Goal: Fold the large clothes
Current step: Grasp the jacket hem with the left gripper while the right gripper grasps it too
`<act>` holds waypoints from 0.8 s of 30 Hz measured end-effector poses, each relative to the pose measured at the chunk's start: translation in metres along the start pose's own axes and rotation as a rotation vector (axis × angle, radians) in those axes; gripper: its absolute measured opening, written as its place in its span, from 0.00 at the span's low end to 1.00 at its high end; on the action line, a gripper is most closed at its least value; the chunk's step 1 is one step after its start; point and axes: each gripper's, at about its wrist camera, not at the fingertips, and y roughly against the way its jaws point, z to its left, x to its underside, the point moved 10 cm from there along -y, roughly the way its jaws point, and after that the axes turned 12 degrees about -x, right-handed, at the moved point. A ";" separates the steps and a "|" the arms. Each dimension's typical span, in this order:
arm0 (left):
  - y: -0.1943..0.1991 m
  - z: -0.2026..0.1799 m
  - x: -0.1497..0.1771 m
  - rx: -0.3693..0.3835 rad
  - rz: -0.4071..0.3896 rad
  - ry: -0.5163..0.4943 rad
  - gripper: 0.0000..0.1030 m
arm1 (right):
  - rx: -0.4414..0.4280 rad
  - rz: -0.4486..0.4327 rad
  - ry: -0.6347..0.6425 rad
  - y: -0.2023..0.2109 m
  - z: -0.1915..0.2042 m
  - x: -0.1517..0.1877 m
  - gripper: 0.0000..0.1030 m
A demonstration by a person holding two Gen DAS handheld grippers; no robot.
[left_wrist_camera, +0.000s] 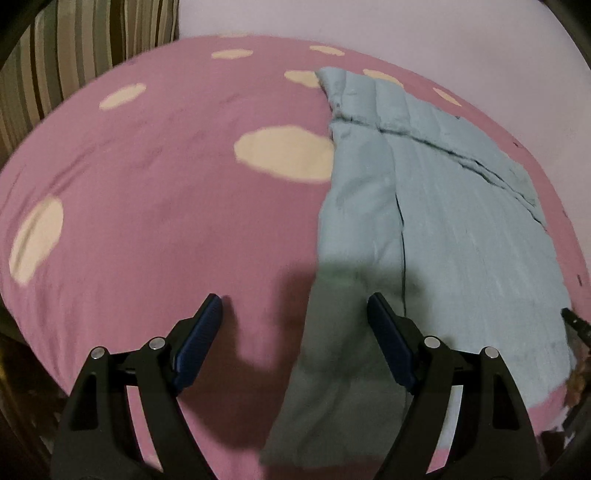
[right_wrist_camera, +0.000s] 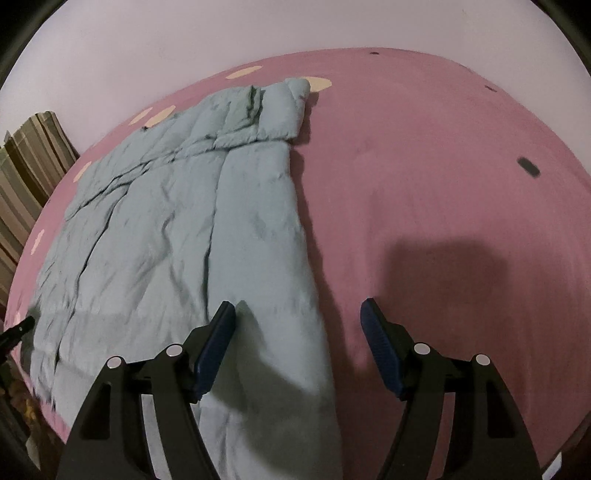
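A large pale blue padded garment (left_wrist_camera: 443, 221) lies spread flat on a pink sheet with cream spots (left_wrist_camera: 166, 203). In the left wrist view it fills the right half, with a folded band at its far end. My left gripper (left_wrist_camera: 294, 299) hovers open above the garment's left edge, nothing between its blue pads. In the right wrist view the garment (right_wrist_camera: 166, 240) covers the left half of the pink sheet (right_wrist_camera: 424, 166). My right gripper (right_wrist_camera: 298, 305) hangs open over the garment's right edge and holds nothing. Both grippers cast shadows on the cloth.
A striped brown and cream fabric (left_wrist_camera: 74, 55) stands at the far left, and shows again as the striped fabric (right_wrist_camera: 26, 166). A pale wall (right_wrist_camera: 295, 29) runs behind the bed. A small dark object (right_wrist_camera: 528, 167) lies on the sheet at right.
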 end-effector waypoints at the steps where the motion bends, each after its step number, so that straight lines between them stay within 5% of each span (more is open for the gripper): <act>1: 0.002 0.001 0.005 0.008 0.000 0.001 0.78 | -0.007 -0.001 0.002 0.002 0.001 0.004 0.67; 6: 0.011 -0.001 0.022 0.022 -0.016 -0.022 0.78 | -0.024 -0.011 0.030 0.009 0.013 0.023 0.66; 9: 0.016 -0.003 0.029 0.047 -0.016 -0.007 0.70 | -0.022 -0.022 0.043 0.012 0.017 0.030 0.48; 17: 0.026 -0.024 0.038 0.100 -0.007 -0.065 0.18 | -0.113 0.002 0.027 0.016 0.028 0.035 0.13; 24: 0.055 -0.028 0.000 0.140 -0.102 -0.008 0.08 | -0.213 -0.027 0.025 0.029 0.050 0.019 0.08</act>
